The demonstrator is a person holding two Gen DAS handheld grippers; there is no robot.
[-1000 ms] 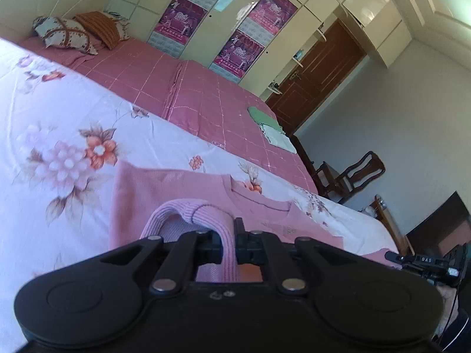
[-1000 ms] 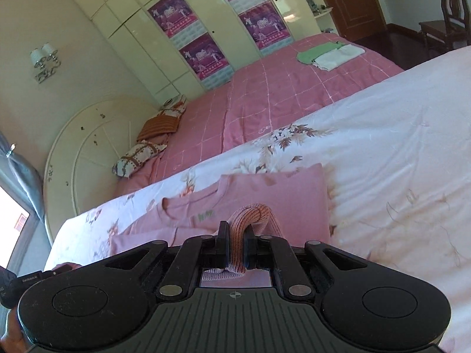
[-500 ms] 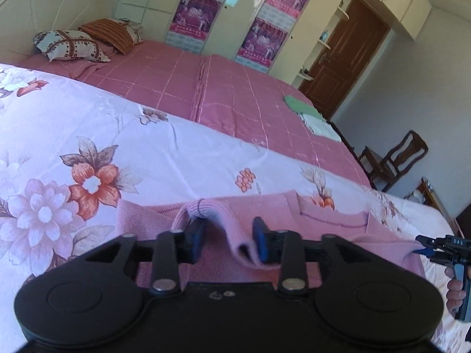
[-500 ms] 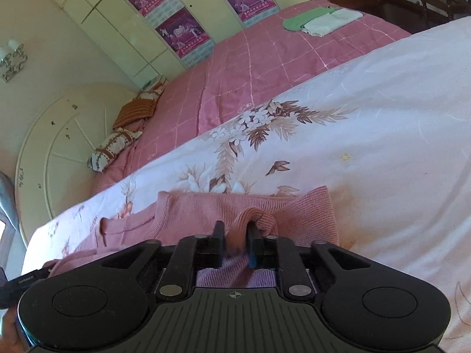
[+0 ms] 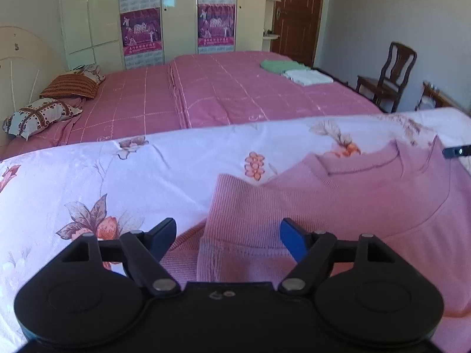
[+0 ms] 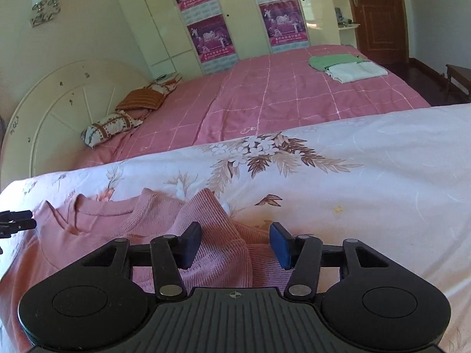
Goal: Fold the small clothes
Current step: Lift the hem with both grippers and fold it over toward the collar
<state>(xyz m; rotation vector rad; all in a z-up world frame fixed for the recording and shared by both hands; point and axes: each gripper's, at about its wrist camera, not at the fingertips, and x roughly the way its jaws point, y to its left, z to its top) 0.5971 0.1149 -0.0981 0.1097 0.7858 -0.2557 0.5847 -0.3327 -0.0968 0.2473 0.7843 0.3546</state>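
A small pink knit sweater [image 5: 338,203] lies on the white floral sheet [image 5: 117,176], its neckline facing the far side. Its bottom hem is folded up over the body. My left gripper [image 5: 228,234] is open, its jaws wide apart over the folded left corner of the hem. In the right wrist view the sweater [image 6: 123,235] shows with its right corner [image 6: 212,211] folded up. My right gripper [image 6: 235,242] is open over that corner. Neither gripper holds cloth.
A pink checked bedspread [image 5: 220,94] covers the bed beyond the sheet, with folded green [image 5: 279,65] and white clothes [image 5: 307,76] on it. Pillows [image 5: 44,114] lie by the headboard. A wooden chair [image 5: 388,73] stands at the right by the door.
Both grippers carried the hem forward, lowered it onto the sweater and opened. The cloth has dropped out of both jaws and lies folded.
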